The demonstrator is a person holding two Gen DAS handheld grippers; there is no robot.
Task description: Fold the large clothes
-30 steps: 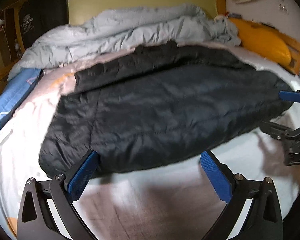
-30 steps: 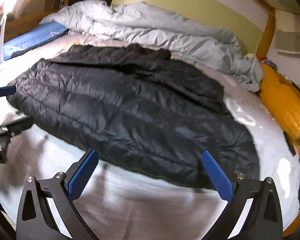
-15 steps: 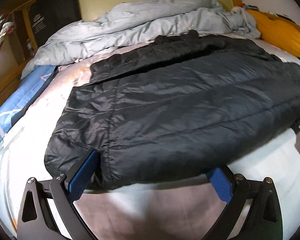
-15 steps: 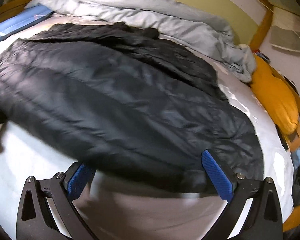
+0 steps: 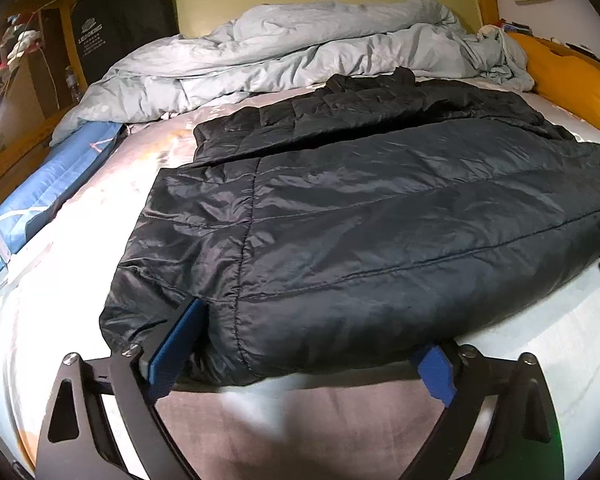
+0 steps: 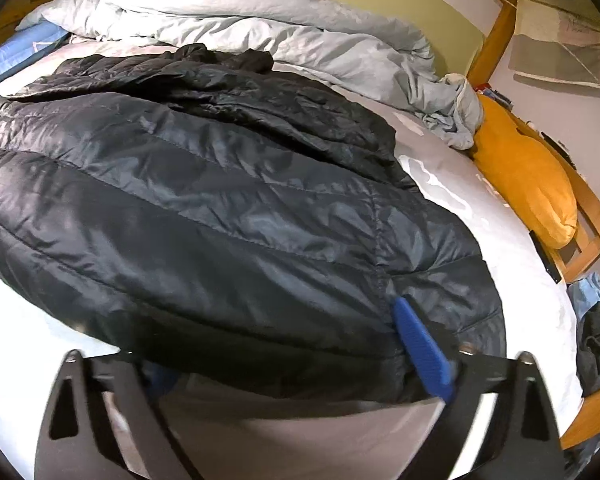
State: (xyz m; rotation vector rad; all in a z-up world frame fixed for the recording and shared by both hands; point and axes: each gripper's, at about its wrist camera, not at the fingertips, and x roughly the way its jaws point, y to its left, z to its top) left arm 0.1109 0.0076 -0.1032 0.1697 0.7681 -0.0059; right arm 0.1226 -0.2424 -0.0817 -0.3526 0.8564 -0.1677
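Slippage is the main risk here. A dark quilted jacket (image 5: 380, 216) lies flat across the bed (image 5: 60, 280), its near hem hanging toward both cameras, with a rumpled grey duvet (image 5: 300, 52) bunched behind it and an orange pillow (image 6: 528, 176) off to the right side.

Left gripper (image 5: 300, 344) has its fingers spread wide and pushed in around the hem near one side seam — one blue pad (image 5: 176, 340) sits against the fabric, the other (image 5: 436, 372) is half hidden under the hem. Right gripper (image 6: 300, 364) stands the same way at the far end of the hem, splayed, one pad (image 6: 420, 344) pressed beside the seam and the other buried under cloth. Neither has clamped yet.

Judging from that, several things could go wrong:

- Shell fabric looks slick and puffy, so a pinch on the outer layer alone would likely slide off once lifted.
- Closing on only the top layer would leave the lower one behind, and the fold would come out lopsided.
- The hidden pads may be catching the sheet underneath; I cannot tell whether they sit above or below it — a grab there would drag bedding along.
- Uneven lift between the two ends would skew the hem and twist the body.
- The collar end lies close to the duvet, so carrying the hem too far could tangle the two.
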